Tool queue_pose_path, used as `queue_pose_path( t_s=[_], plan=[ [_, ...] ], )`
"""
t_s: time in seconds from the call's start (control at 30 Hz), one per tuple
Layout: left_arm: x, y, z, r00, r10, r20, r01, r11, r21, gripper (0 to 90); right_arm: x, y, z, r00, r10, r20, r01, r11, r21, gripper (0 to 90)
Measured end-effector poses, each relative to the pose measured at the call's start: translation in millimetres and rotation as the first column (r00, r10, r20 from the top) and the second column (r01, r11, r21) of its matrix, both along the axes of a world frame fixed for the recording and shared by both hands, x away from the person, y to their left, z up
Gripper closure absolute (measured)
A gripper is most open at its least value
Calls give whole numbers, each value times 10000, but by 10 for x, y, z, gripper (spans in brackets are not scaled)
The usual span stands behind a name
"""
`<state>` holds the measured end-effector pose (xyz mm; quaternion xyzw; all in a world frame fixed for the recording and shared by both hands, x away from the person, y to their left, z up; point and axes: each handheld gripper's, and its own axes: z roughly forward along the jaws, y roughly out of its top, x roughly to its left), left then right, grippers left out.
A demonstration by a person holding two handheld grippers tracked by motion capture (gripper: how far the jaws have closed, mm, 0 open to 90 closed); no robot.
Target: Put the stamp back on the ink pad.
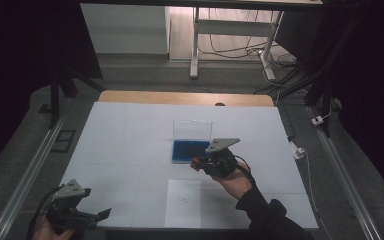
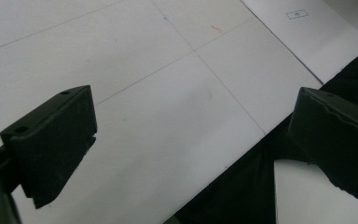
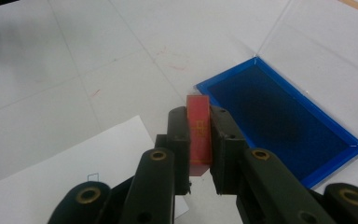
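Observation:
My right gripper (image 3: 198, 140) is shut on a small red block (image 3: 199, 114) with a pale mark on its face, held upright between the pads. In the high view this gripper (image 1: 203, 163) hangs just right of and below a blue pad (image 1: 190, 150) that lies in a clear case with its lid (image 1: 192, 129) standing open. From the right gripper view, the blue pad (image 3: 284, 123) lies ahead and to the right. My left gripper (image 1: 91, 216) rests at the table's near left corner, its black jaws wide open over bare white board (image 2: 168, 116).
A white paper sheet (image 1: 182, 202) with a small printed mark lies at the near edge, between the two hands; it is also the sheet (image 3: 70, 184) below the right jaws. A dark sleeve (image 1: 267, 215) comes in at the bottom right. Metal rails run along both sides of the table.

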<state>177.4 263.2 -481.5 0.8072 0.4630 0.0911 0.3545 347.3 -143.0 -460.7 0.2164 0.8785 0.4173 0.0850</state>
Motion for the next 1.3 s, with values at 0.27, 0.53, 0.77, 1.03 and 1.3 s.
queue_pose_path(
  t_s=[0.27, 0.53, 0.77, 1.03, 1.3],
  plan=[
    [2, 2, -1, 10000, 17, -12, -17, 10000, 10, 15, 118, 17, 5, 9999, -39, -156, 40, 10000, 84, 798],
    [4, 3, -1, 10000, 31, -30, -31, 10000, 3, 15, 245, 30, 4, 9995, -287, -94, 287, 9996, -1, 798],
    [3, 4, -2, 10000, 34, -24, -34, 10000, -13, 15, 391, 82, -8, 9987, -506, -49, 506, 9987, -25, 798],
    [3, 6, -2, 10000, 32, -25, -32, 10000, -22, 15, 519, 109, -50, 9975, -706, -97, 704, 9974, -153, 798],
    [5, 8, -2, 10000, 42, -44, -42, 10000, -36, 16, 631, 118, -68, 9954, -954, -131, 953, 9954, -84, 798]
  ],
)
